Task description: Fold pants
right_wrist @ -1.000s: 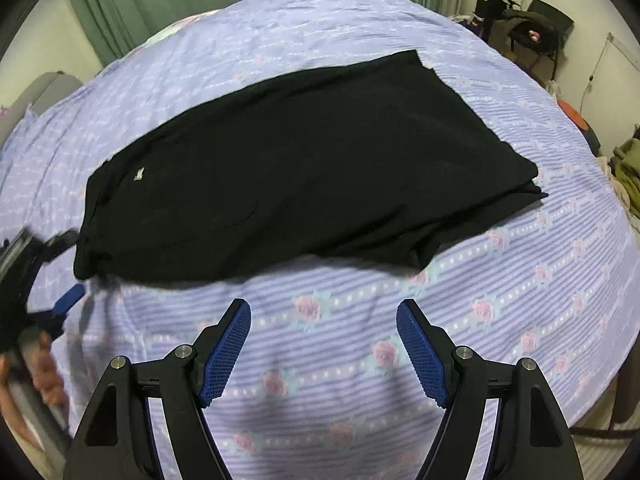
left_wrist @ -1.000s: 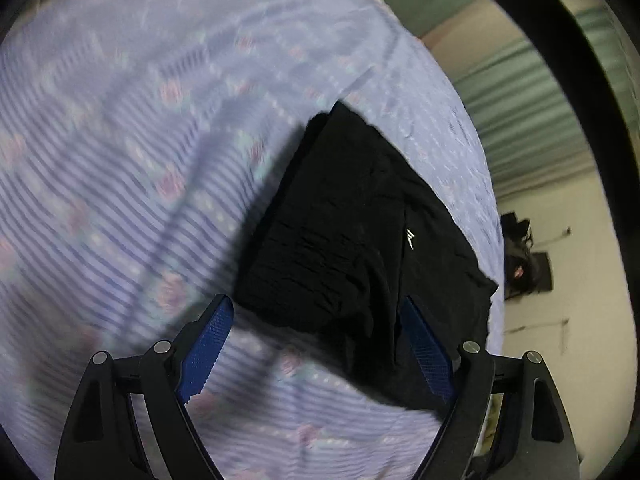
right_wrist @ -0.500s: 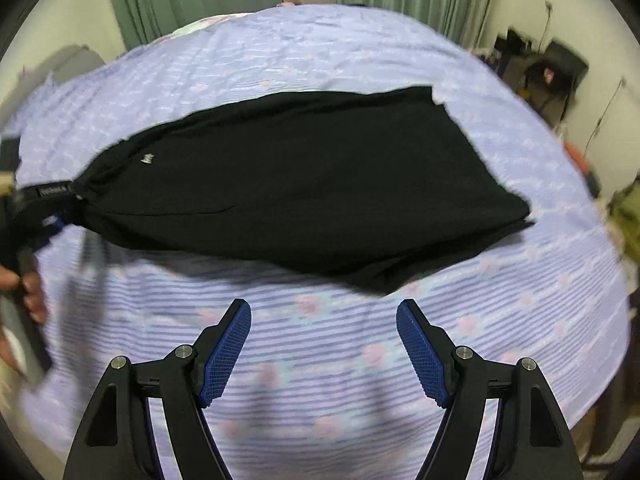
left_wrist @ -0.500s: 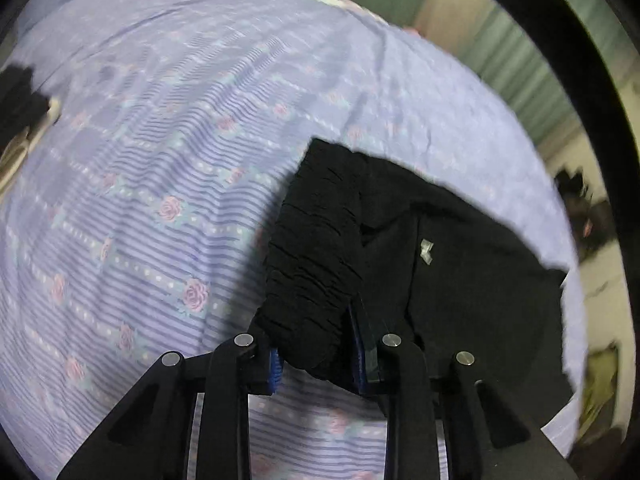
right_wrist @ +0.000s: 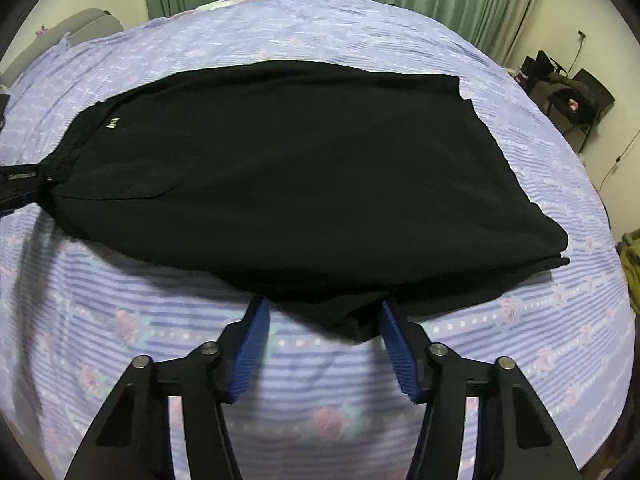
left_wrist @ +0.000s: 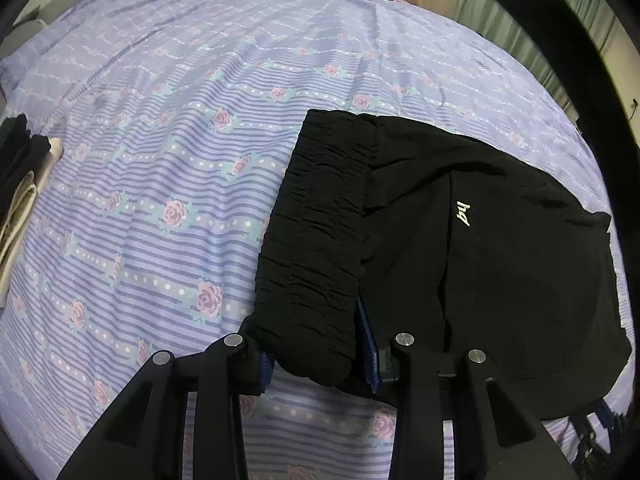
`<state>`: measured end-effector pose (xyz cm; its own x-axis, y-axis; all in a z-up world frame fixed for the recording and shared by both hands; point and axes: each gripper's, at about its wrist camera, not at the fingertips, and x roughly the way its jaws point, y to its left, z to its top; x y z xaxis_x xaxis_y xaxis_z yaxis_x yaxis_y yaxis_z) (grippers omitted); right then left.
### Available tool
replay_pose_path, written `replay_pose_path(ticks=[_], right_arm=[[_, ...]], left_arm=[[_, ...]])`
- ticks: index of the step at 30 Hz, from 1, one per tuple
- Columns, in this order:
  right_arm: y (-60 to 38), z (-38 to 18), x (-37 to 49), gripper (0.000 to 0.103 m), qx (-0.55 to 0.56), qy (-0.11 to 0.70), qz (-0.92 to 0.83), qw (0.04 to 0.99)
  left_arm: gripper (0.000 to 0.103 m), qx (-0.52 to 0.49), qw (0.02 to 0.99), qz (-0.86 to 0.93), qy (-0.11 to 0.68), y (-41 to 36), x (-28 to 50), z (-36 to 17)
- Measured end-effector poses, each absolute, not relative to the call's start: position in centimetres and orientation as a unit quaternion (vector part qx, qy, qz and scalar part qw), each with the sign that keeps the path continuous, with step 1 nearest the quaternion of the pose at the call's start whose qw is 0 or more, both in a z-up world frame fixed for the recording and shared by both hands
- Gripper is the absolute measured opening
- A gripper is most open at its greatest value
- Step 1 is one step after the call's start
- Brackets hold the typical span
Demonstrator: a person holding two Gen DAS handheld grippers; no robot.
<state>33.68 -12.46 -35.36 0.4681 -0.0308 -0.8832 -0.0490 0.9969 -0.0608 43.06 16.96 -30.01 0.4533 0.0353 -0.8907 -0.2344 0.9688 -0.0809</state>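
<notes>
Both cams are fisheyes riding on the hand-held grippers, looking forward along the fingers and down at the bed point(left_wrist: 168, 152). The left one sits really close, right at the waistband end of the black pants point(left_wrist: 460, 240), facing along them toward the green curtains point(left_wrist: 576, 12). The right one hangs near the long near edge of the pants point(right_wrist: 304, 168), looking across the bed to the far curtains point(right_wrist: 448, 4). Both views share the pants, bedsheet and curtains, and the left hand-held gripper point(right_wrist: 20, 190) shows at the left edge of the right view.

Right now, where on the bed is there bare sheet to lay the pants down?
Bare bedsheet stretches left of the pants, up to the clothes pile. Crowded right: left gripper clamps the waistband; right gripper straddles the hem.
</notes>
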Motion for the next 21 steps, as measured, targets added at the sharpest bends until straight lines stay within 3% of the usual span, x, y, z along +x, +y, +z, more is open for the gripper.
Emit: replay_pose_path(ticks=[1,2,3,5,14,16,17,18,21], right_arm=[[-12.7,-35.5,33.9,0.054,-0.036,0.516,0.006,0.856],[-12.9,-35.6,34.0,0.041,-0.029,0.518,0.009,0.855],[-13.0,-35.7,34.1,0.014,-0.018,0.522,0.018,0.852],[-13.0,-35.7,33.8,0.007,-0.026,0.528,0.02,0.849],[-11.7,-35.6,31.2,0.009,-0.05,0.553,0.002,0.832],[-11.8,-35.0,31.4,0.027,-0.058,0.561,-0.008,0.826],[-11.9,-34.5,31.3,0.045,-0.065,0.561,-0.021,0.825],[-12.1,-33.7,31.0,0.051,-0.069,0.555,-0.032,0.828],[-12.5,-31.4,30.4,0.052,-0.082,0.538,-0.04,0.838]], left_arm=[[0.036,-0.093,0.847,0.08,0.517,16.9,43.1,-30.0],[0.036,-0.089,0.848,0.081,0.516,16.8,43.1,-30.0],[0.035,-0.087,0.848,0.081,0.516,16.7,43.1,-29.9],[0.035,-0.082,0.849,0.079,0.516,16.5,43.1,-29.7],[0.036,-0.068,0.841,0.076,0.531,16.7,42.8,-29.9],[0.037,-0.057,0.841,0.08,0.532,16.3,42.8,-29.9],[0.037,-0.049,0.841,0.083,0.532,16.0,42.8,-29.9],[0.038,-0.04,0.841,0.086,0.532,15.8,42.8,-29.8],[0.045,-0.023,0.844,0.095,0.528,15.2,42.4,-29.4]])
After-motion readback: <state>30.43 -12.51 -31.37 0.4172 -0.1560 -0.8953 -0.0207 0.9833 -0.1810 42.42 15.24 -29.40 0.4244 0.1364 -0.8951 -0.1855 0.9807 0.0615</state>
